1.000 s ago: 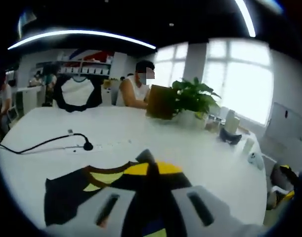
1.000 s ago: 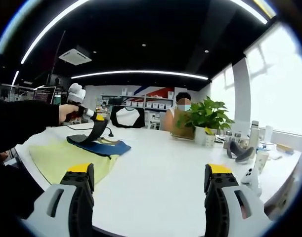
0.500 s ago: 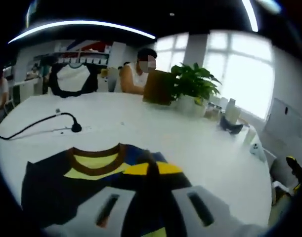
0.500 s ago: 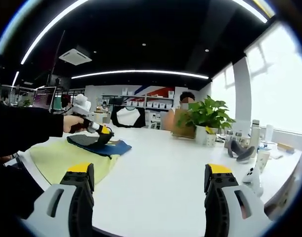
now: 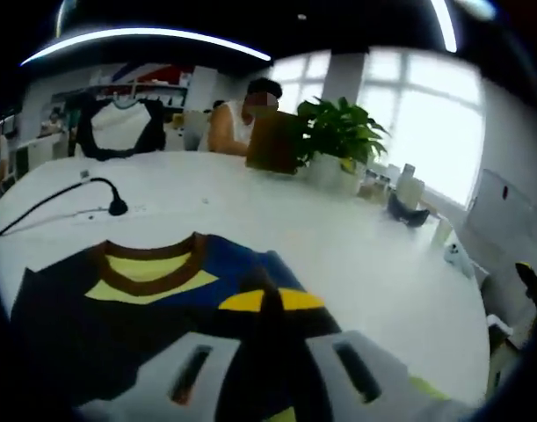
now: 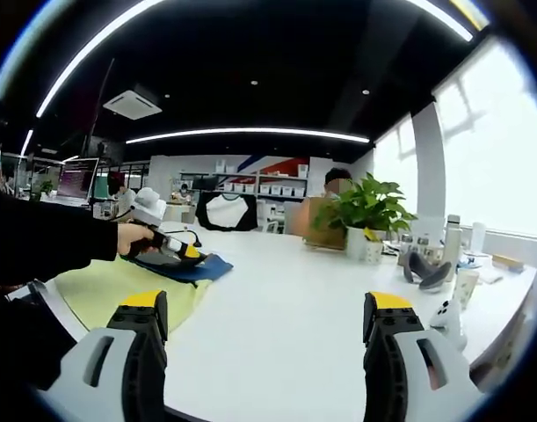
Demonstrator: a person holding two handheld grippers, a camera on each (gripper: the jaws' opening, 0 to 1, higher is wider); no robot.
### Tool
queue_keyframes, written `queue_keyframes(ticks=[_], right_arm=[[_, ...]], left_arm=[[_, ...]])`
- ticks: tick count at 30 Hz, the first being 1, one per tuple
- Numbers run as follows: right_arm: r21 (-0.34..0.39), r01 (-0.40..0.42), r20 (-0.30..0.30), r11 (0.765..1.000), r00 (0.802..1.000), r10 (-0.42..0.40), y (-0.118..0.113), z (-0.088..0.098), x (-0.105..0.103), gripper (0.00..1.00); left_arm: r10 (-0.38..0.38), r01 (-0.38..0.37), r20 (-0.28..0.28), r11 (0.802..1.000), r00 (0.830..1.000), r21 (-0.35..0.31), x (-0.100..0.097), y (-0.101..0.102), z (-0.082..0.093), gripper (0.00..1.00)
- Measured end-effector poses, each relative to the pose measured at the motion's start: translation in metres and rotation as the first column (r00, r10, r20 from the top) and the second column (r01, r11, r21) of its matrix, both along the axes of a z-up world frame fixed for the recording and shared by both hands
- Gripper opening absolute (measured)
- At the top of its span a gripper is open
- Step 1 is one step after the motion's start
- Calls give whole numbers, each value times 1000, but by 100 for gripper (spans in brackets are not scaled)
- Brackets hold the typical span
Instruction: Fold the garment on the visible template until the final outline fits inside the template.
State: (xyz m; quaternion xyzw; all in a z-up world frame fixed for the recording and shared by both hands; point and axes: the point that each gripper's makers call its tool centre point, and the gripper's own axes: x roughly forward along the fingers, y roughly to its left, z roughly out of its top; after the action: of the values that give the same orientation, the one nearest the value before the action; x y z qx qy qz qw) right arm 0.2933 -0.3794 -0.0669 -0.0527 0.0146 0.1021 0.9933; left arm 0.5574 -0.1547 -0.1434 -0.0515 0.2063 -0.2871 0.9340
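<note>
The garment (image 5: 154,290) is dark navy with a brown collar, a yellow panel and a blue part, and lies spread just ahead of my left gripper (image 5: 270,303). That gripper is shut, with dark cloth pinched between its yellow-tipped fingers. In the right gripper view the garment (image 6: 200,266) shows as a low blue-and-dark heap on the pale yellow-green template (image 6: 110,288) at the table's left. A hand holds the left gripper (image 6: 173,249) down on the garment. My right gripper (image 6: 266,303) stands open over bare table, well right of the template, with nothing between its fingers.
On the white table (image 6: 321,299) are a potted plant (image 5: 337,141), a black cable with a plug (image 5: 117,208) and bottles and small items (image 6: 431,264) at the right. A person (image 5: 237,123) sits at the far side. A black-and-white shirt (image 5: 114,127) hangs behind.
The left gripper has come down toward the table with the garment's cloth; the raised flap seen in the right gripper view now lies low. The right gripper has not moved.
</note>
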Motion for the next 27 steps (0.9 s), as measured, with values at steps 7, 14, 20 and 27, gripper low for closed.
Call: queue_keyframes(ticks=[7,14,20,27], right_arm=[[6,10,6,1000,1000,-10,-5,2,-3,95],[6,9,7,1000,1000,-9,-5,2,-3,95],[6,5,5,1000,1000,-5,-4,2,-2,95],[6,5,3,1000,1000,-5,-5,1,-1,95]], left_arm=[[-26,26,-4,1000,1000,-3,-2,-8,-9,4],[-50,50,-17,999,999,-10,-5,-13,-14,4],[-87,87,11,996,996,7,2,-18,-15,6],[-128,129,44,991,991,-25,-7,-30,-10,7]])
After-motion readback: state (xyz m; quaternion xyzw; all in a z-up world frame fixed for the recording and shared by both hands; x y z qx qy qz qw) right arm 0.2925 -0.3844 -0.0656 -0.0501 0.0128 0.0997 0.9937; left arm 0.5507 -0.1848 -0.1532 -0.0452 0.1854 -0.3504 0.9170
